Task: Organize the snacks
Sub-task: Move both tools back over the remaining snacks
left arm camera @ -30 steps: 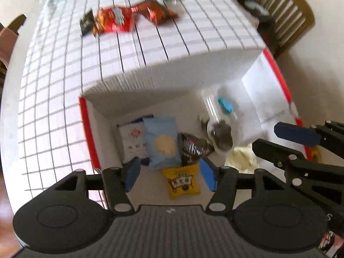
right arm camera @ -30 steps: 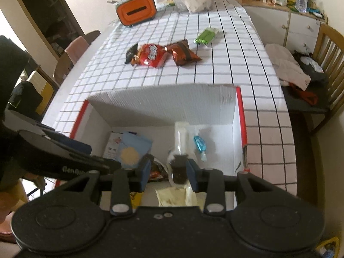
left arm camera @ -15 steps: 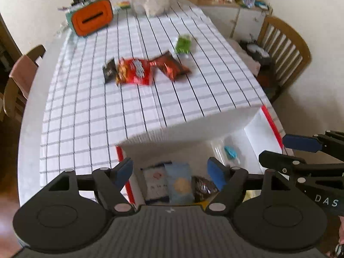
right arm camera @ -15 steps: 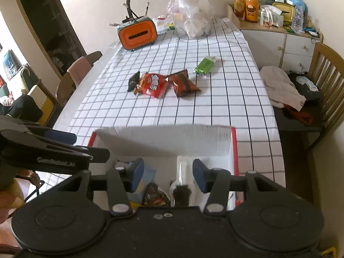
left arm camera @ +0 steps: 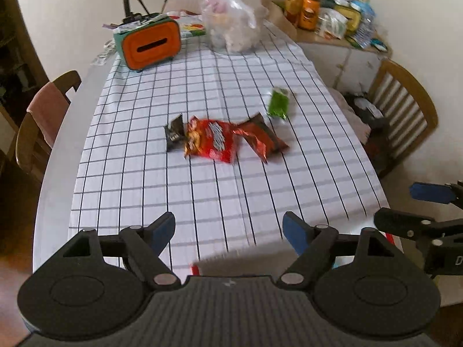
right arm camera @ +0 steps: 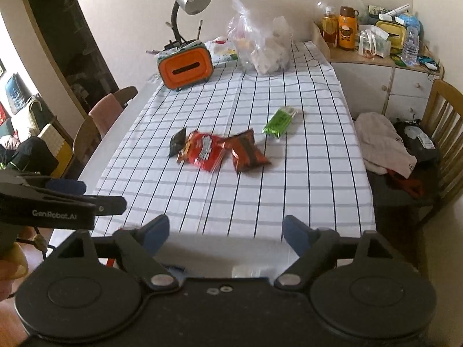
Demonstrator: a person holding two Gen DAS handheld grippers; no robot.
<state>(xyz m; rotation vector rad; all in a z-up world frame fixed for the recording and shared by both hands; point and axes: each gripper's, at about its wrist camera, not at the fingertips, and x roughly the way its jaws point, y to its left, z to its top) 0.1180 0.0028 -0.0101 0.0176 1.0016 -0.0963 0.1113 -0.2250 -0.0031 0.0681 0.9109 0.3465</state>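
- Red chip bag (left arm camera: 212, 143) lies well ahead of both my grippers, mid-table, in a row with a small black packet (left arm camera: 174, 133) touching its left end and a dark red-brown packet (left arm camera: 262, 138) at its right.
- Its long axis runs across my view, left to right.
- Green packet (left arm camera: 278, 102) sits apart, farther back and right, lengthwise away from me.
- My left gripper (left arm camera: 228, 232) is released and empty, its jaws having just been opening; the black packet looks nearer to it.
- My right gripper (right arm camera: 224, 232) is likewise spread wide, just opened, nothing between the pads; I judge the green packet falls to it.
- White checked tablecloth (left arm camera: 144, 173) is flat.
- Beyond stand an orange tissue box (right arm camera: 185, 68), a lamp (right arm camera: 189, 0) and a plastic bag (right arm camera: 260, 46); wooden chairs flank the table.
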